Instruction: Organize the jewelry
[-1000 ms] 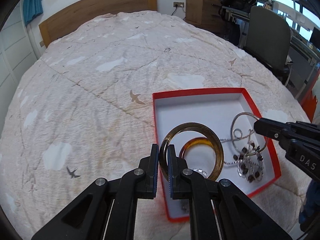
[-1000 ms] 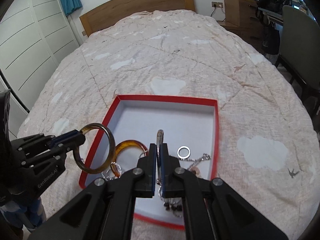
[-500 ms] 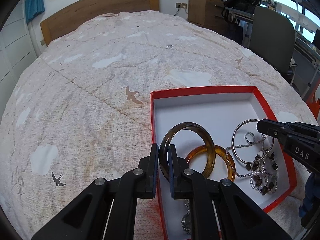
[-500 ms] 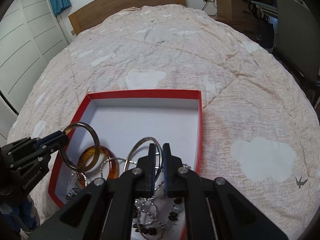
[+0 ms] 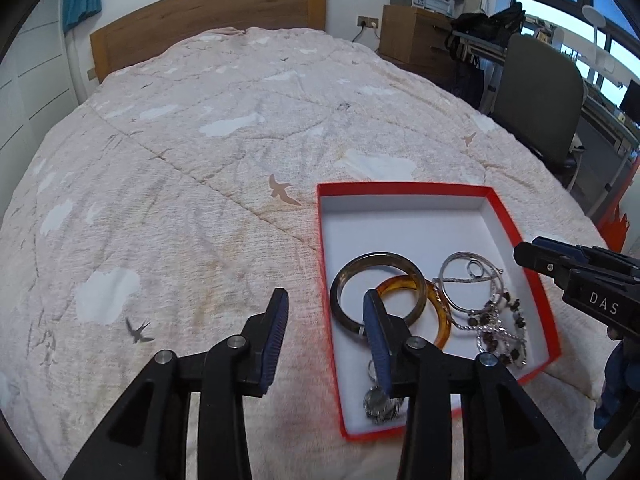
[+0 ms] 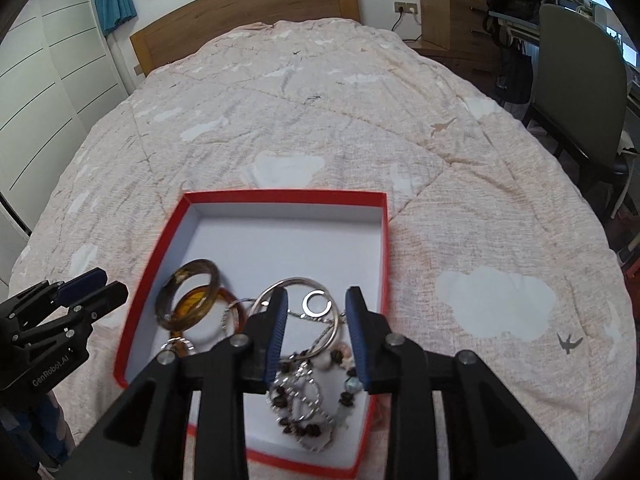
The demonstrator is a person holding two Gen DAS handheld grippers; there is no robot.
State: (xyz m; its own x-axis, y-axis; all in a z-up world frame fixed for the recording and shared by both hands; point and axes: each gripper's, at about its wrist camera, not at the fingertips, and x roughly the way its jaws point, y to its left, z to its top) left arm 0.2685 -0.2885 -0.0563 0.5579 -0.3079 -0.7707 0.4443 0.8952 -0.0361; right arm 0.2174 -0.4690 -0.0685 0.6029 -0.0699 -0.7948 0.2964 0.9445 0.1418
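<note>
A red box [image 5: 505, 216] [image 6: 382, 248] with a white inside lies on the bed. In it lie a dark olive bangle [image 5: 348, 276] [image 6: 170, 294], an amber bangle [image 5: 442, 316] [image 6: 236, 308], a thin silver bangle [image 5: 450, 298] [image 6: 280, 286], a small silver ring [image 6: 316, 303] and a beaded chain tangle [image 5: 500, 328] [image 6: 308, 400]. My left gripper [image 5: 326, 320] is open and empty, straddling the box's left wall. My right gripper [image 6: 316, 320] is open and empty, over the silver bangle and chains.
The box sits near the front right of a beige quilt [image 5: 200, 160] with cloud and bird prints. A wooden headboard [image 5: 208, 12] stands far back. An office chair [image 5: 536, 100] and a desk stand right of the bed.
Both grippers have opened. The left let go of the olive bangle and the right let go of the silver bangle; both now lie in the box.
</note>
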